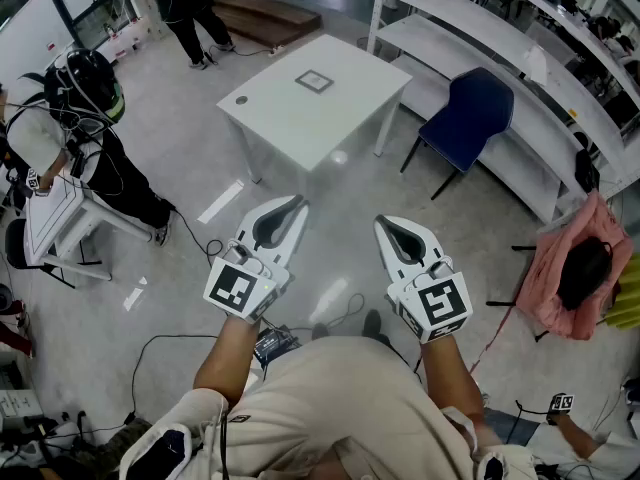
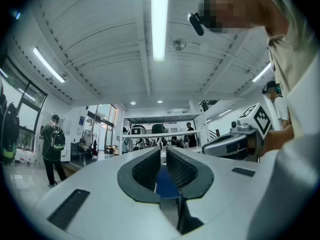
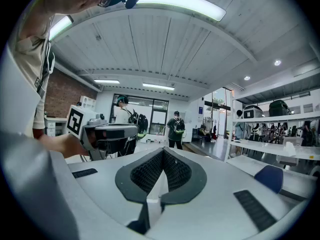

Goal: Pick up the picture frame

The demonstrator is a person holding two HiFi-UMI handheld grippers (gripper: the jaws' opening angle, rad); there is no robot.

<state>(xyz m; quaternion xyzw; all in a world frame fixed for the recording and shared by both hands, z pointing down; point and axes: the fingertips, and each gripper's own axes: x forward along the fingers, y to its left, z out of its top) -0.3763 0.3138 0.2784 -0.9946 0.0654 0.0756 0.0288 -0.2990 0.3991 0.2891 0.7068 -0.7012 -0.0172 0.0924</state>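
left tongs (image 1: 299,204), right tongs (image 1: 382,222) closed, frame (image 1: 314,81) beyond

I'm looking into a lab or test hall, not a home. A wide bare concrete floor (image 1: 190,158) has cables (image 1: 150,341) trailing across it, and long white shelving (image 1: 520,68) runs down one side. A plain white counter (image 1: 290,118) stands alone with a blue chair (image 1: 470,118) near it. A person (image 1: 75,108) wearing a backpack with wiring stands by. Overhead I see a strip light (image 2: 159,21) on a ribbed white ceiling (image 2: 110,49), with glazed doors (image 3: 150,111) and a brick wall (image 3: 62,101) beyond.
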